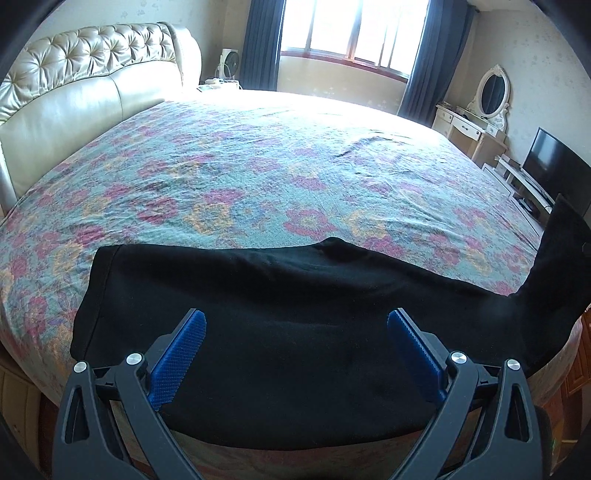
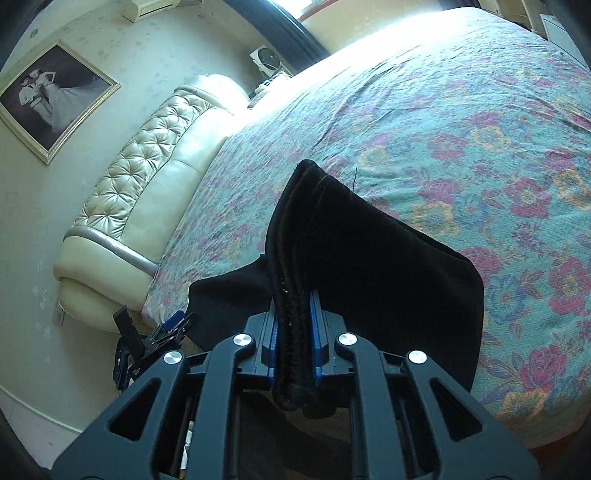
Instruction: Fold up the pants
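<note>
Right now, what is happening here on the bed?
A person is folding black pants on a bed with a floral bedspread, using two handheld grippers. The right gripper is shut on one end of the pants and holds it lifted above the bedspread. The left gripper is open and hovers above the part that lies flat near the bed's edge.

A bedroom in a home.
A wide bed [image 1: 258,177] under a floral bedspread [image 2: 461,155] fills the room, its tufted cream headboard [image 1: 85,85] at ten o'clock. A bright window [image 1: 354,29] with dark blue curtains [image 1: 262,40] sits at twelve, a white vanity with an oval mirror [image 1: 493,92] at two (a dark television [image 1: 554,170] just beside it), and a framed portrait [image 2: 51,99] hangs above the headboard.
</note>
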A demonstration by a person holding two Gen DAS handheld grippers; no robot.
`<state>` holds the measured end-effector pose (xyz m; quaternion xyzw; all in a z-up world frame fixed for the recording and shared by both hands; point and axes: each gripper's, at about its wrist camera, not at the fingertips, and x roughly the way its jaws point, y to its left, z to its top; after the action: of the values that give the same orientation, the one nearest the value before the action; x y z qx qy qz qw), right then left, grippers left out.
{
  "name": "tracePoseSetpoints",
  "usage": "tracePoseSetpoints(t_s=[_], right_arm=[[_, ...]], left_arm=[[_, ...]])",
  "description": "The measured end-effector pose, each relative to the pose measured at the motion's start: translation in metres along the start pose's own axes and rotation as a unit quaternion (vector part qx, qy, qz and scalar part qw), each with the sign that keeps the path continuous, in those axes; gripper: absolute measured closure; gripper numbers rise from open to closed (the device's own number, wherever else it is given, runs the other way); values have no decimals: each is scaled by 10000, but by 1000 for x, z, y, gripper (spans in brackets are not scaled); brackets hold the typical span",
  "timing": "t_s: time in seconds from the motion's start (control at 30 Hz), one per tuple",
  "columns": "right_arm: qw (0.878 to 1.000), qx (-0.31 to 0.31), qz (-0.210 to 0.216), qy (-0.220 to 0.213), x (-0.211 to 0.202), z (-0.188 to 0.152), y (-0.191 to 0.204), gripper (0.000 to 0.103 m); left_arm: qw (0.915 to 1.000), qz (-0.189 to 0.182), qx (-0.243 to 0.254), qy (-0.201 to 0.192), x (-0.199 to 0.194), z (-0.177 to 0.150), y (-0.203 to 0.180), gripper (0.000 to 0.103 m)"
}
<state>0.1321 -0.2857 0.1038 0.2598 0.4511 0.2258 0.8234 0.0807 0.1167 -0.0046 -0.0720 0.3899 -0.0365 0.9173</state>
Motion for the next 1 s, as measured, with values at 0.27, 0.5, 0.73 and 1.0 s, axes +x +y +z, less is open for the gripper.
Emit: tracePoseSetpoints(t_s=[0.27,0.5,0.73,1.0], right_arm=[[9985,-119,65,528,80,-15,32,90],[9958,-36,-47,911,144,-31,39,90],[9927,-104,-452,1110,186,-47,37,89],[9918,67,-426,1204,210,-60,30,72]], left_arm=[[9996,20,-265,-61,-5,3,15,5],[9990,32,-431,-55,-4,3,25,5],[9987,40,-498,-24,-1,2,30,5],[9987,42,-507,28,3,-2,30,5]])
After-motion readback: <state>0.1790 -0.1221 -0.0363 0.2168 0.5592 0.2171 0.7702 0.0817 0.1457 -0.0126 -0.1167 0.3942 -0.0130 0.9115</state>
